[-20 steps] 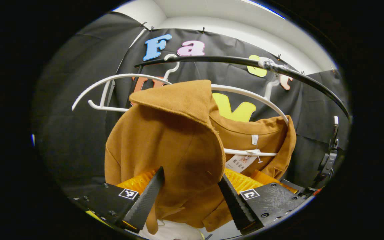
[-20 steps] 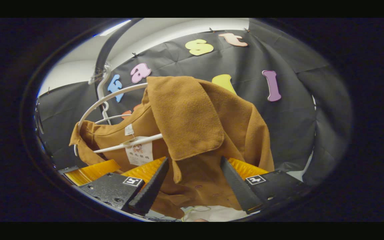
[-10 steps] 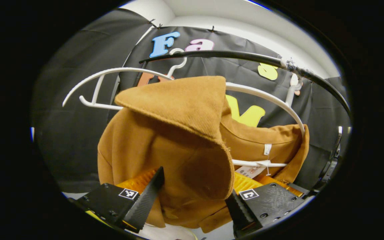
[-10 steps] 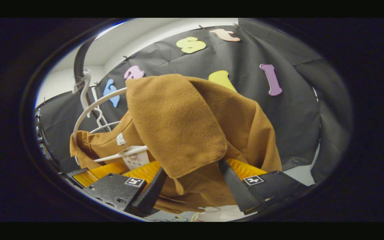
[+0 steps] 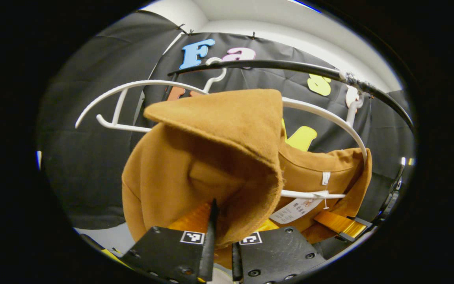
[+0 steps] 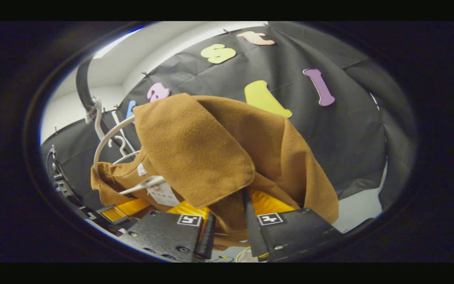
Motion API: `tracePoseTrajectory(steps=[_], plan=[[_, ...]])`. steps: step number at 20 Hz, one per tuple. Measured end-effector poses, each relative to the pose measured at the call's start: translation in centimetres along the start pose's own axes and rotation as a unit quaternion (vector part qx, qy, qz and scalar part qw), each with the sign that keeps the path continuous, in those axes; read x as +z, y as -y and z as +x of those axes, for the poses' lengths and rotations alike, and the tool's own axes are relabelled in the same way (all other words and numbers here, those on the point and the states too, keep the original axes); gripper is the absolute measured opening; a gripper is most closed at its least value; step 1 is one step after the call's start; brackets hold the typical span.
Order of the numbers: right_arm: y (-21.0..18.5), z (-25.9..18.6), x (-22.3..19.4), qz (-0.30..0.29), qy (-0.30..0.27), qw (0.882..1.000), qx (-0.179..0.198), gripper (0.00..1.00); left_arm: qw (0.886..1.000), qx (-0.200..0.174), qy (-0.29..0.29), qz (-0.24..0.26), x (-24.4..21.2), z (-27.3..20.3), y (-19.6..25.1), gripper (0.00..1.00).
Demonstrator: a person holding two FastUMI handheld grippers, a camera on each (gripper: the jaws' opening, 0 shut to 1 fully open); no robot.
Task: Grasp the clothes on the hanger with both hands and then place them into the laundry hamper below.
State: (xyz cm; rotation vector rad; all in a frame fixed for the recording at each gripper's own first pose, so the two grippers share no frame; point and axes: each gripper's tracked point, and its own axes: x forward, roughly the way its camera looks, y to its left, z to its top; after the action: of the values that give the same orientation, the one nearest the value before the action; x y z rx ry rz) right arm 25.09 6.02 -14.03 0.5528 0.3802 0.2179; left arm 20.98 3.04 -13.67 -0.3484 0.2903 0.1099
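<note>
A brown garment [image 5: 195, 173] hangs on a white hanger [image 5: 321, 114] under a black rail [image 5: 290, 67], its collar flap folded forward. My left gripper [image 5: 223, 244] is shut on the lower edge of that flap, and the cloth bunches between the two fingers. In the right gripper view the same garment [image 6: 211, 150] drapes over the hanger [image 6: 106, 138]. The right gripper [image 6: 229, 232] is shut on a fold of cloth under the other collar flap. A white paper tag [image 5: 294, 209] dangles inside the neck.
A second, bare white hanger [image 5: 124, 88] hangs on the rail to the left of the garment. The rail [image 6: 81, 86] curves up the left of the right gripper view. Black cloth walls stand close behind.
Both grippers went from open around the brown cloth to shut on it. Each also moved in closer under its collar flap, and the cloth now bunches at the fingers.
</note>
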Motion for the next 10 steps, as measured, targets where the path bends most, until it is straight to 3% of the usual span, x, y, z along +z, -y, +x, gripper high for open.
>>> tracePoseTrajectory(steps=[1, 2, 3, 4, 6, 7, 10], plan=[[0.1, -0.3, 0.1, 0.002, 0.000, 1.000, 0.002, 0.27, 1.000, -0.009, -0.006, -0.003, -0.2, -0.1, 0.2, 0.21], [0.4, -0.8, 0.1, 0.004, 0.000, 1.000, 0.002, 0.28, 1.000, -0.015, -0.007, -0.003, -0.1, -0.7, 0.2, 0.21], [0.7, -1.2, 0.4, 0.007, 0.005, 1.000, -0.002, 0.17, 1.000, -0.005, -0.005, -0.001, -0.2, 0.2, -0.4, 0.16], [0.9, -1.7, 0.8, 0.012, 0.013, 1.000, 0.001, 0.13, 1.000, -0.010, -0.003, -0.002, 0.0, 0.0, -0.4, 0.11], [1.0, -2.7, 1.4, 0.024, 0.024, 0.999, 0.012, 0.18, 1.000, -0.024, -0.001, -0.006, 0.5, -1.2, -0.1, 0.10], [1.1, -3.2, 1.8, 0.032, 0.030, 0.999, 0.017, 0.05, 1.000, -0.029, 0.002, -0.006, 0.7, -1.8, -0.1, 0.10], [1.7, -4.7, 2.9, 0.058, 0.050, 0.997, 0.019, 0.05, 0.999, -0.036, 0.019, 0.000, 2.0, -3.4, -0.1, 0.11]])
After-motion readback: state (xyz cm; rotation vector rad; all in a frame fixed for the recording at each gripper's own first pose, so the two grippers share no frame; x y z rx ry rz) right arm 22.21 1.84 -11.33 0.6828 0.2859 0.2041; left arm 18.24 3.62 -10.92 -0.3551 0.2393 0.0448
